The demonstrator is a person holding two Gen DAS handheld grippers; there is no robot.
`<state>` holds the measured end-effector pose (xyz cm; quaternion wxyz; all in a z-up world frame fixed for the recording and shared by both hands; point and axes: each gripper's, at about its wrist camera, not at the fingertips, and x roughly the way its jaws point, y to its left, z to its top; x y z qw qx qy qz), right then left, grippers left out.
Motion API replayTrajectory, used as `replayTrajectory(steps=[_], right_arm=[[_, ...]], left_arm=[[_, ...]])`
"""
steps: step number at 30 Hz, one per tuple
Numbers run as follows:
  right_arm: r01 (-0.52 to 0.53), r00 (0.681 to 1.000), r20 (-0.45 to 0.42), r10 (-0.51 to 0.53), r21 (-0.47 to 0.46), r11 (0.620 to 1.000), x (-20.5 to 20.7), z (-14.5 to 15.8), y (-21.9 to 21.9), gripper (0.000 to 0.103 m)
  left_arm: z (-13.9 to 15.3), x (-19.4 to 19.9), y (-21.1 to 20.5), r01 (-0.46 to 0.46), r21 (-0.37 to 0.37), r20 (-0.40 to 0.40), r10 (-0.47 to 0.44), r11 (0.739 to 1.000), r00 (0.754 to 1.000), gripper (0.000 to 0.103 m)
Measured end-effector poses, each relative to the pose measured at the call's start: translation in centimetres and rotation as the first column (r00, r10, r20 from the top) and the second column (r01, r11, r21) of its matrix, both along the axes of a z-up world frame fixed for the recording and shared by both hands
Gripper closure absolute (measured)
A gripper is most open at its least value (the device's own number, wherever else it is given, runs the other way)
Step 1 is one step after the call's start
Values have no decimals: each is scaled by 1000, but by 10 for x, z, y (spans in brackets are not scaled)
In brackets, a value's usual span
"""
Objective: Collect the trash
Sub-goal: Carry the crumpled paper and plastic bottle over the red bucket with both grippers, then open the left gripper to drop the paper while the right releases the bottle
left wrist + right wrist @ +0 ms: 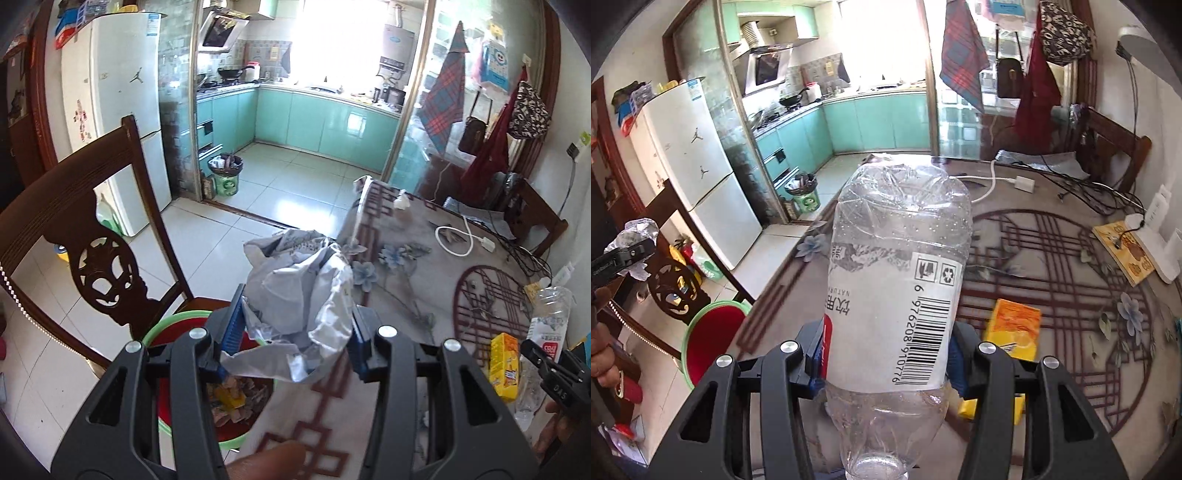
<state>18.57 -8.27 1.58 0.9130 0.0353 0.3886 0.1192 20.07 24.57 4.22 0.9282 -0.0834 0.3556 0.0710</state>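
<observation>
My left gripper (pixel 295 332) is shut on a crumpled silver-grey wrapper (pixel 299 291) and holds it at the table's left edge, above a red bin with a green rim (pixel 162 328) that holds scraps. My right gripper (pixel 886 354) is shut on an empty clear plastic bottle (pixel 897 266) with a white label, held above the table. A yellow carton (pixel 1012 328) lies on the table just right of the bottle; it also shows in the left wrist view (pixel 504 365). The left gripper and wrapper (pixel 637 236) show at the far left of the right wrist view.
A dark wooden chair (pixel 85 236) stands left of the bin. The patterned tablecloth (pixel 1052 258) carries a white cable with adapter (pixel 1023 182), black cords, a yellow booklet (pixel 1126 251) and a white power strip. A second bin (pixel 226 173) stands by the kitchen door.
</observation>
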Motion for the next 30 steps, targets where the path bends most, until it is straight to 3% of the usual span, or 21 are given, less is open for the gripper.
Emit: replayTrajectory(steps=[6,12,19,25,30], right_arm=[[-122,992,-11,122,-4,993,2,-5,75,54],[-207,978,-17,207,-4,978,3,-10,133,54],[-273,962,-20,273,-26,962,0,-18,174,54],[-300,954,-31,299,-38,953,0,-25,190,54],[-343,939,-25,342,-32,939,-1,-24,208,54]], left_arm=[[-22,-3,51,-75,42,-60,77,996,995,57],[-58,1,84,-92,74,-176,104,993,979,56],[-95,6,104,-64,14,-271,65,998,960,49],[-77,3,109,-82,9,-238,81,997,968,18],[-43,-10,125,-172,8,-150,171,985,974,10]])
